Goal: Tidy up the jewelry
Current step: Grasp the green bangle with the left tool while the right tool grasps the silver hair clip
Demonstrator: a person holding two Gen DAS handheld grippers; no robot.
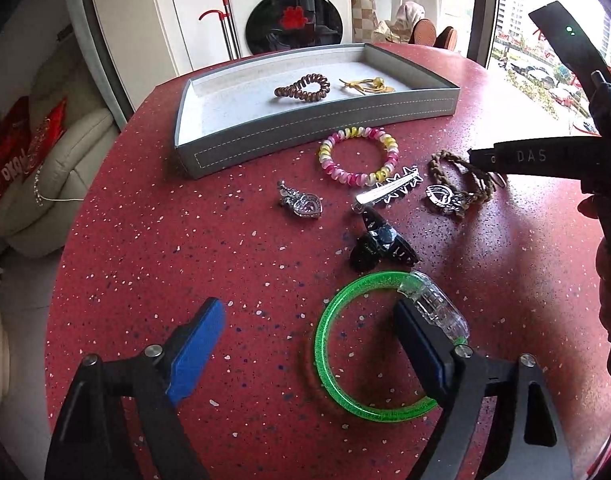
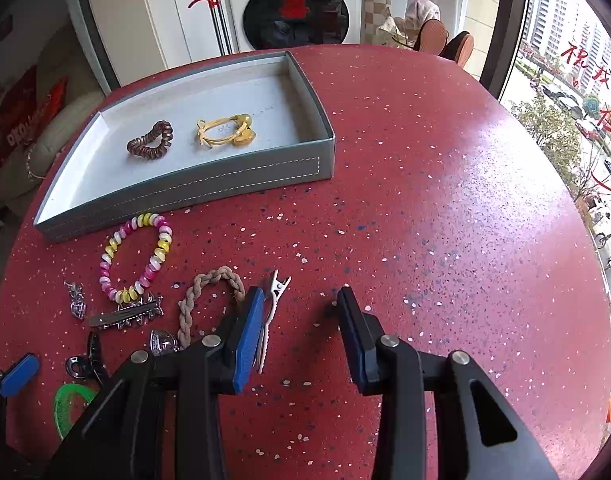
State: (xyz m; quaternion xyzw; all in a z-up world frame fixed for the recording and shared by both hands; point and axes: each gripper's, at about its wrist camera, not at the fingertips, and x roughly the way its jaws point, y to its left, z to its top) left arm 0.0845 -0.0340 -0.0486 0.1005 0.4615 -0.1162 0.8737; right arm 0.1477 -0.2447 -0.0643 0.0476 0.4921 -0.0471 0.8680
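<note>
A grey tray (image 1: 321, 118) (image 2: 193, 188) stands at the table's far side and holds a brown spiral hair tie (image 1: 302, 87) (image 2: 150, 145) and a yellow tie (image 1: 367, 85) (image 2: 227, 130). On the table lie a pink-yellow spiral tie (image 1: 357, 156) (image 2: 135, 256), a braided tan tie (image 1: 461, 178) (image 2: 209, 300), a silver clip (image 1: 387, 190), a black claw clip (image 1: 379, 244) and a green bangle (image 1: 333, 344). My left gripper (image 1: 309, 320) is open, its right finger inside the bangle. My right gripper (image 2: 301, 320) is open beside a small silver toothed clip (image 2: 271, 308).
Heart-shaped silver pieces (image 1: 301, 202) (image 1: 441, 196) lie among the jewelry. The red speckled round table (image 2: 425, 200) extends to the right. A washing machine (image 1: 293, 8) and a sofa (image 1: 45, 184) stand beyond the table edge.
</note>
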